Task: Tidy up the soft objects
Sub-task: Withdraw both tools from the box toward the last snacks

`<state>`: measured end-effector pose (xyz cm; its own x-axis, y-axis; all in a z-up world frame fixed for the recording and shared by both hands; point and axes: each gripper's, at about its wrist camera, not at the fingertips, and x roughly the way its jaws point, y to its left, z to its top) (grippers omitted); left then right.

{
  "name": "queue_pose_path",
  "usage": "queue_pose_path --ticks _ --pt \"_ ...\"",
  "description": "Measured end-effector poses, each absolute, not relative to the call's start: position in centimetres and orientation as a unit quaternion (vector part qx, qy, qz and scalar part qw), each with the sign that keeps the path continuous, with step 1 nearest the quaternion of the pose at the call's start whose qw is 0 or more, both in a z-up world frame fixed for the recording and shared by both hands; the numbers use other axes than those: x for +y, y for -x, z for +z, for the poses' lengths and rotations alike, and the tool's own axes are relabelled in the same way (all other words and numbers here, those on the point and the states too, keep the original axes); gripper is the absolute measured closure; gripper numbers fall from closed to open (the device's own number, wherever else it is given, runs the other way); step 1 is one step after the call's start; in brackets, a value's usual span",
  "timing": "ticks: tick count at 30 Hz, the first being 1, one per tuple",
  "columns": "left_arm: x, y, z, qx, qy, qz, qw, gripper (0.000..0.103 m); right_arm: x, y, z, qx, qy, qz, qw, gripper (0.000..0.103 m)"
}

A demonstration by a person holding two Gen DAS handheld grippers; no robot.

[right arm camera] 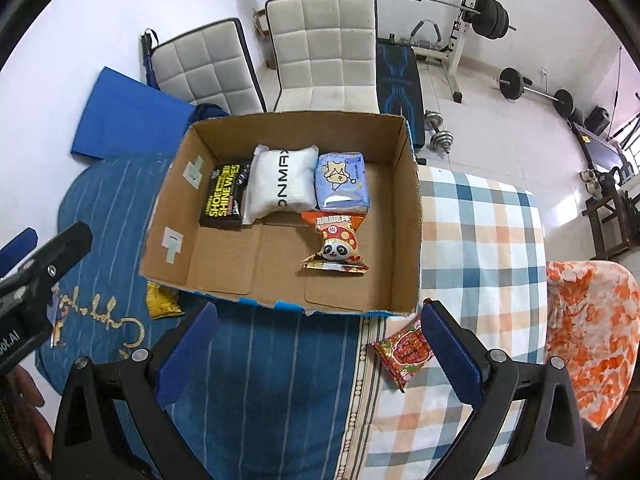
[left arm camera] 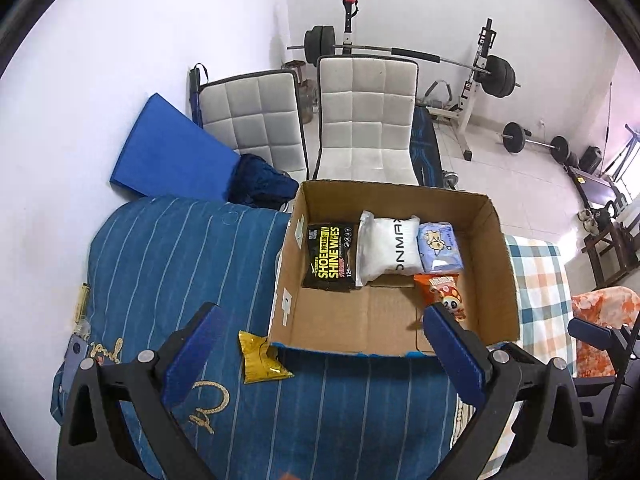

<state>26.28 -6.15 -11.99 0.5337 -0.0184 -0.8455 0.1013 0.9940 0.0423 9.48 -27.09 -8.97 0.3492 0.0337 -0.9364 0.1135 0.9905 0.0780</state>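
Both the left tongs [left arm camera: 324, 330] and the right tongs [right arm camera: 320, 324] are spread wide with nothing between the pads. In the cardboard box [right arm camera: 404, 216] on the bed, a panda snack bag [right arm camera: 336, 246] lies near three packs. A yellow packet [left arm camera: 262, 358] is partly hidden under the box's near left corner; a red packet [right arm camera: 404, 354] is partly covered by a pad.

Left tool [left arm camera: 320, 326] open, empty, above cardboard box [left arm camera: 498, 264] holding 4 packets; yellow packet [left arm camera: 262, 358] outside.

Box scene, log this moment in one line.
left gripper: open | right gripper: open | box: four packs | outside: yellow pack, red pack
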Motion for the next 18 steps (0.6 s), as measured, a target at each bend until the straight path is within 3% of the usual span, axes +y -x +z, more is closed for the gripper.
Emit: queue_pose_path --ticks 11,18 --pt "-6.9 -25.5 -12.3 0.484 -0.041 -0.036 0.873 0.0 -28.3 -7.7 -7.7 0.556 -0.08 -0.019 0.827 0.0" --pt "-6.1 -25.9 -16.0 0.513 -0.052 -0.003 0.857 0.0 -32.1 -8.5 -11.5 0.587 -0.079 -0.017 0.806 0.0"
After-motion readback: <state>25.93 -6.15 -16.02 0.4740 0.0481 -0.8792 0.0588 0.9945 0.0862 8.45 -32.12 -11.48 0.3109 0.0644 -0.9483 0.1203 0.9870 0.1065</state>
